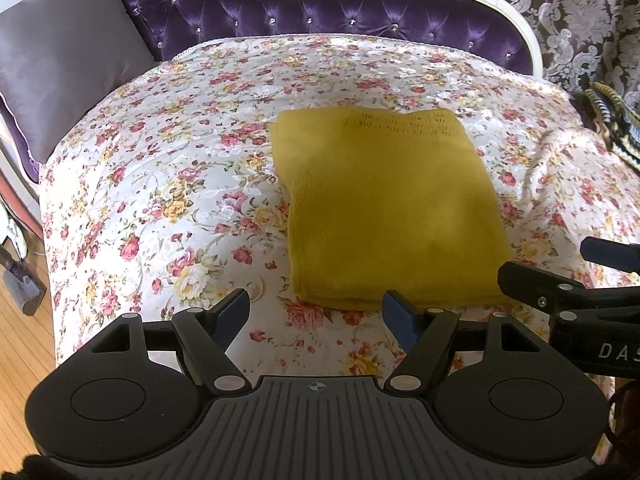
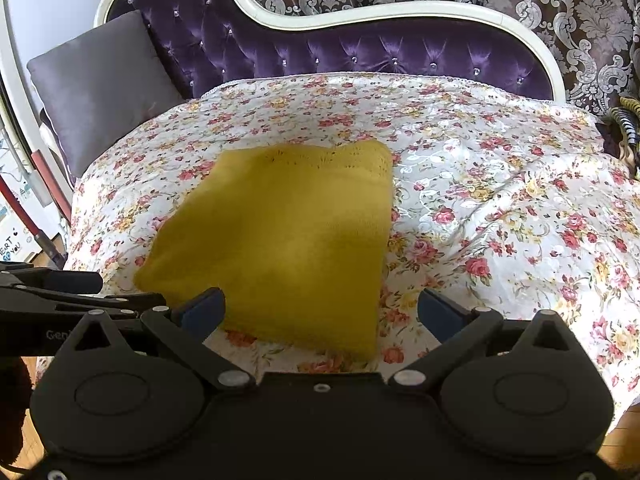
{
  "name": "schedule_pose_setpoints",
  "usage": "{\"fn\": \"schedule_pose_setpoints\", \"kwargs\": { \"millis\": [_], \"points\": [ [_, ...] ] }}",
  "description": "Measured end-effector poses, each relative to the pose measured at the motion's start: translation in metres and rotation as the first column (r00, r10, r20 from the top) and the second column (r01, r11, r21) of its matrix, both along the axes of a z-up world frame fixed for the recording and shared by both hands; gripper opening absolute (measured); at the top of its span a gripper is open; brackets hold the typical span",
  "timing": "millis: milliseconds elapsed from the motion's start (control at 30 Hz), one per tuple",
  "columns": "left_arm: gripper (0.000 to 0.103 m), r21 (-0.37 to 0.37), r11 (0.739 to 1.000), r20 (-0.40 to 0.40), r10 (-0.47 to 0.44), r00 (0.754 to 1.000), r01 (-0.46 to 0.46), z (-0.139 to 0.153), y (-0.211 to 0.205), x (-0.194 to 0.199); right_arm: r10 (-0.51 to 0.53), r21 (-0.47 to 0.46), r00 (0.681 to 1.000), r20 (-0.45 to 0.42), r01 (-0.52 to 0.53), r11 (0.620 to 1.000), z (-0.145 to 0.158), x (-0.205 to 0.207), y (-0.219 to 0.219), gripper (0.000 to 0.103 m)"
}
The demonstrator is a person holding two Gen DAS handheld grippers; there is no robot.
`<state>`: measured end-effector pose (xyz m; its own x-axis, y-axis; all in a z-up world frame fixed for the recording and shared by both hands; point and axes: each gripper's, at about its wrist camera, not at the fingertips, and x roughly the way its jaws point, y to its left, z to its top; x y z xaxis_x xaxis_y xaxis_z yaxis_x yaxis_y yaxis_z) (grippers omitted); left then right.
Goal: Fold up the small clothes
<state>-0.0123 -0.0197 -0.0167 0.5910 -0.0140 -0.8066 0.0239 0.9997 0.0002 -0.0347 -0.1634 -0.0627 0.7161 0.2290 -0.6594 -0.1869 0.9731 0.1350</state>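
**Yellow knit lies folded; both grippers empty above its near edge**

We see the yellow knit garment (image 1: 384,208) lying as a tidy rectangle in the middle of the floral bedspread (image 1: 160,184), its near edge facing us and an openwork band along its far edge. The purple tufted headboard (image 1: 320,12) and a grey cushion (image 1: 60,56) stand behind, well apart from it.

Our left gripper (image 1: 316,316) hovers just short of the near edge, jaws spread wide, nothing between the blue pads. Our right gripper (image 2: 320,312) is likewise spread wide and holds nothing; the near corner of the knit shows between its fingers in the right wrist view, but the pads are not pressing on it.

Handling, as we judge it: light, soft, limp knit, several layers thick. It should sag and stretch when lifted and may slide on the smooth bedspread. The layers could separate if only the top one is pinched.

Where to grip: the two near corners, pinching through the whole stack, one gripper each. We would avoid the openwork band, where a fingertip might snag.
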Motion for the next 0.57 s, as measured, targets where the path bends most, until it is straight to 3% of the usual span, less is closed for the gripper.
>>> {"fn": "schedule_pose_setpoints", "kwargs": {
  "millis": [567],
  "points": [
    [0.072, 0.002, 1.000, -0.013, -0.019, 1.000, 0.019, -0.001, -0.001, 0.010, 0.022, -0.012, 0.999, -0.040, -0.023, 1.000, -0.003, 0.014, 0.001, 0.102]
  ]
}}
